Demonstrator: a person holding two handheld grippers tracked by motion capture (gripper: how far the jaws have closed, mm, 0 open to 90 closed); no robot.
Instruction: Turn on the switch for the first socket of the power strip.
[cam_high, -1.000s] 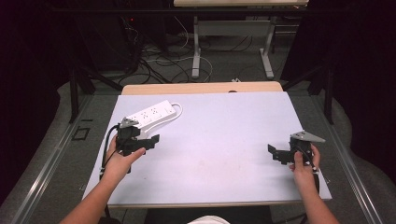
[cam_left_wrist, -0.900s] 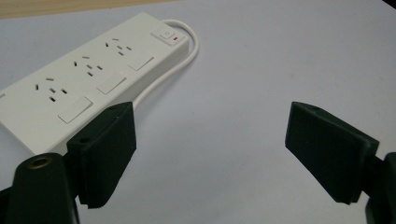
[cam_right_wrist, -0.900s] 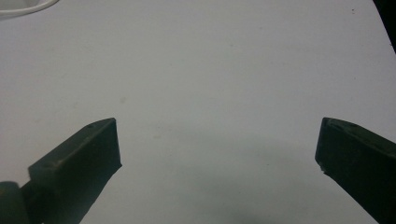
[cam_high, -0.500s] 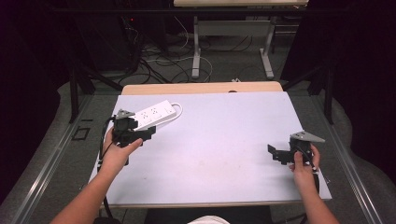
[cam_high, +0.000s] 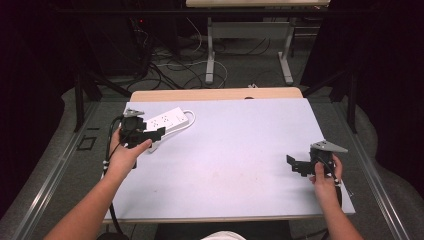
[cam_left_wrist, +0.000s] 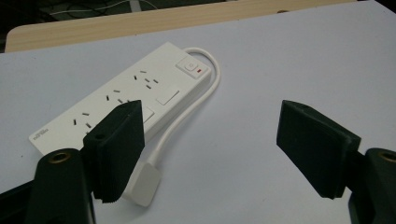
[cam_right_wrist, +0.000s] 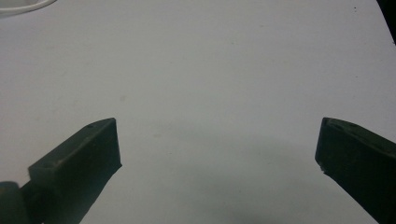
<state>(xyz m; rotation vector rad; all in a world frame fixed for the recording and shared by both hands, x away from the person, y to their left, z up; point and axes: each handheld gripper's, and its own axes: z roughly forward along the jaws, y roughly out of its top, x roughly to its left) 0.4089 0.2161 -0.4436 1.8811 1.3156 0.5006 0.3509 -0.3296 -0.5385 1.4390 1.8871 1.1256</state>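
Our left gripper (cam_high: 150, 136) hangs over the white plastic power strip (cam_left_wrist: 126, 100) at the bench's (cam_high: 240, 150) far left, fingers apart, closing a little, grasping nothing. Rigid, light and smooth, it's probably best gripped across its narrow sides. Our right gripper (cam_high: 296, 165) is released.

Each black gripper (cam_high: 150, 136) carries a grey three-cornered plate and ribbed pads.

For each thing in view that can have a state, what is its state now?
power strip: flat on the table, sockets empty, own plug unplugged beside it.
left hand-held gripper: open, jaws just been closing a little, nothing between them.
right hand-held gripper: open over bare table.
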